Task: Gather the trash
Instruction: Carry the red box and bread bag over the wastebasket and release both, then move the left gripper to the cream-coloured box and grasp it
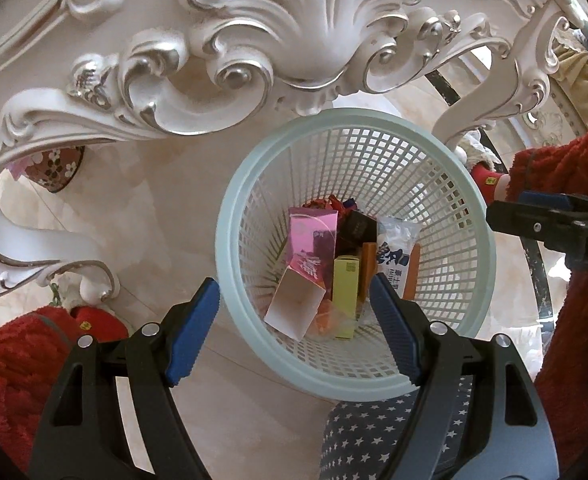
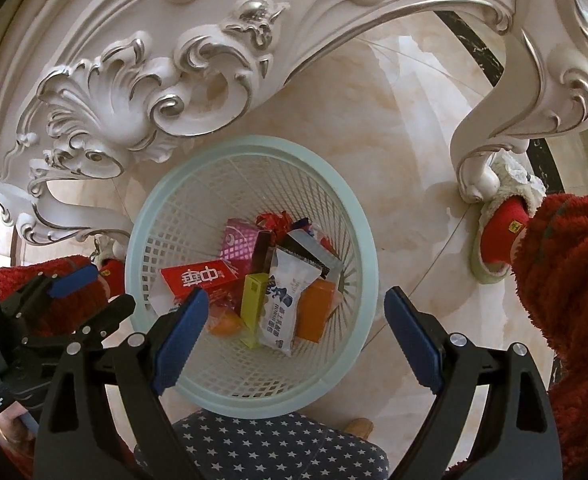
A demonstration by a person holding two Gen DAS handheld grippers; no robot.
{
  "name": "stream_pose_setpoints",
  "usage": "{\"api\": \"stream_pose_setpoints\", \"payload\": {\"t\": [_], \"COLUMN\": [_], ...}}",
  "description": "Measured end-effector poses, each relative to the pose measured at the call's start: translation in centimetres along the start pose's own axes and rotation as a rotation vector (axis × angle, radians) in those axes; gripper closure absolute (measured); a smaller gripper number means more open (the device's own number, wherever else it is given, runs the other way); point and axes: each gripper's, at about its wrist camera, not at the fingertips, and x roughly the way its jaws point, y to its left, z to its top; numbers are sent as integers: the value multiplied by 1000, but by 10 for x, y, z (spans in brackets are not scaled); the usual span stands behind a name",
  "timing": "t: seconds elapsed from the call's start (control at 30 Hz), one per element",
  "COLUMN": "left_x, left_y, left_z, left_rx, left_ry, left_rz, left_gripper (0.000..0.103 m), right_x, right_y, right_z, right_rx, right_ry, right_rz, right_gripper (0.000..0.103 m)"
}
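A pale green mesh basket (image 1: 356,252) stands on the marbled floor (image 1: 153,208), filling the middle of both wrist views. Trash lies in its bottom: a shiny pink box (image 2: 239,246), a red packet with white characters (image 2: 197,278), a yellow-green carton (image 2: 251,304), a white snack wrapper (image 2: 281,304), an orange box (image 2: 314,312), a dark box (image 1: 358,228) and a crumpled red foil piece (image 2: 271,220). An orange round thing (image 2: 223,324) shows partly under the packets.

The left gripper (image 1: 294,324) hangs over the basket's near rim at the lower centre of its view, blue pads spread wide, nothing between them. The right gripper (image 2: 296,336) hangs likewise over the near rim, jaws apart and empty; its pad (image 1: 546,200) also juts in at the right edge of the left view.

Behind the basket, across the upper frame, runs a carved white table frame (image 1: 294,40) with silver-edged scrolls. Fuzzy red sleeves (image 2: 574,280) sit at the side edges, a star-patterned blue cloth (image 2: 261,448) at the bottom, and a slippered foot in a red sock (image 2: 502,228) at the right.
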Motion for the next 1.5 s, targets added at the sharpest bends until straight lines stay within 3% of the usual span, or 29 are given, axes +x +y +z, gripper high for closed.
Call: {"api": "stream_pose_setpoints", "payload": {"t": [0.13,0.23,0.4,0.47,0.57,0.63,0.73,0.87,0.93,1.0,1.1,1.2,1.3,1.5], "left_x": [-12,-42,-135,-176,-213,-221,-222,-196,-181,-163,-139,-115,-105,-91], "left_y": [-2,-3,5,12,30,43,63,74,78,81,85,85,83,72], "left_z": [-1,-2,13,33,76,111,186,295,331,364,398,423,436,453], "left_rx": [20,21,49,117,216,239,239,272,283,310,353,433,512,592], "left_ry": [-31,-91,-252,-342,-449,-475,-495,-501,-489,-461,-447,-401,-370,-337], "left_rz": [-8,-63,-180,-164,-65,-12,29,41,27,-33,-75,-108,-85,-115], "left_gripper": [27,27,27,27,27,27,27,27,27,27,27,27,27,27], "right_x": [-27,-72,-142,-165,-199,-217,-229,-206,-189,-170,-145,-126,-114,-93], "right_y": [6,13,17,16,18,21,30,33,34,27,24,33,45,65], "right_z": [-3,-8,1,19,61,94,173,280,324,367,417,443,458,483], "right_rx": [-30,-65,-126,-140,-203,-267,-366,-369,-353,-322,-276,-300,-353,-442], "right_ry": [-94,-226,-417,-472,-579,-652,-726,-668,-650,-626,-578,-529,-490,-442], "right_rz": [15,60,59,76,100,55,12,16,1,23,98,121,125,76], "right_gripper": [18,18,18,18,18,18,15,14,14,14,14,14,14,14]}}
